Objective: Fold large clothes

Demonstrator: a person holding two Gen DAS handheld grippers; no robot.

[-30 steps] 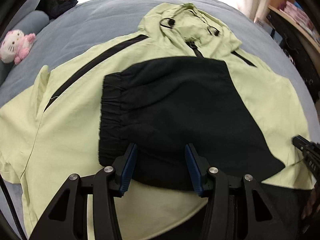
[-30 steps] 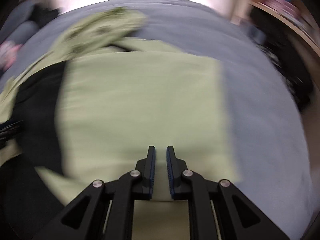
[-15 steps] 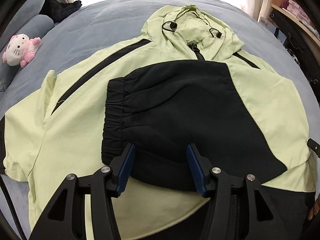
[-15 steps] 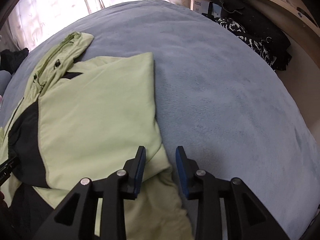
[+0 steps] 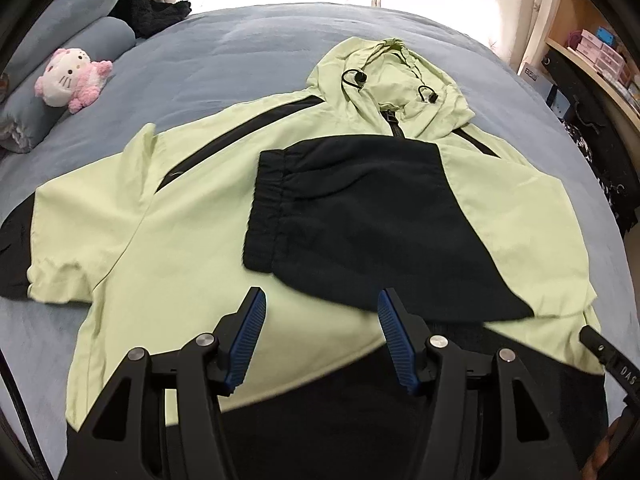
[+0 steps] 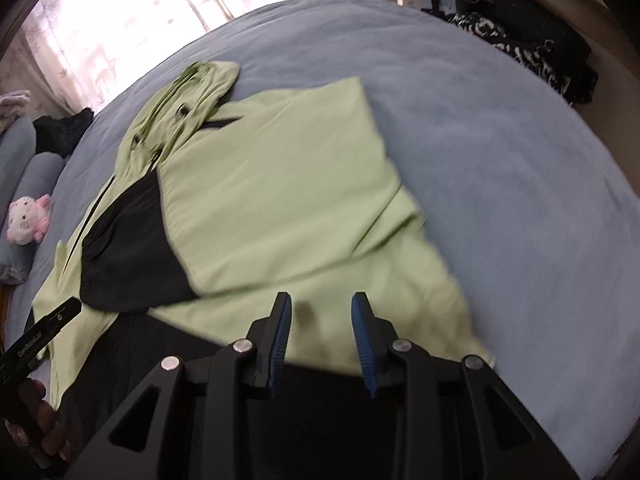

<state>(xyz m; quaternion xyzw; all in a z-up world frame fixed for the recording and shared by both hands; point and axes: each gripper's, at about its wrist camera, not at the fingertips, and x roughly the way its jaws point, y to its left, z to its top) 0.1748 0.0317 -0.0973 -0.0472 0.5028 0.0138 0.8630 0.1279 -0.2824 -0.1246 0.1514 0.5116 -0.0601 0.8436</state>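
Note:
A light green hooded jacket (image 5: 168, 240) with black panels lies front up on a blue-grey bed (image 5: 240, 48). Its right sleeve is folded across the chest, the black cuff end (image 5: 360, 216) on top. Its left sleeve (image 5: 80, 216) lies spread out to the left. My left gripper (image 5: 320, 320) is open and empty, hovering just short of the black cuff's near edge. In the right wrist view the jacket (image 6: 280, 200) shows the folded sleeve. My right gripper (image 6: 320, 320) is open and empty above the green hem, near the jacket's right side.
A pink and white plush toy (image 5: 70, 80) and grey pillows (image 5: 60, 48) lie at the far left of the bed. Black clothing (image 5: 156, 12) lies at the bed's head. A shelf with boxes (image 5: 600, 52) and dark clothes (image 6: 532, 40) stand to the right.
My left gripper has drawn back from the black cuff. My right gripper was shut, opened, and moved to the jacket's right side and back toward the hem.

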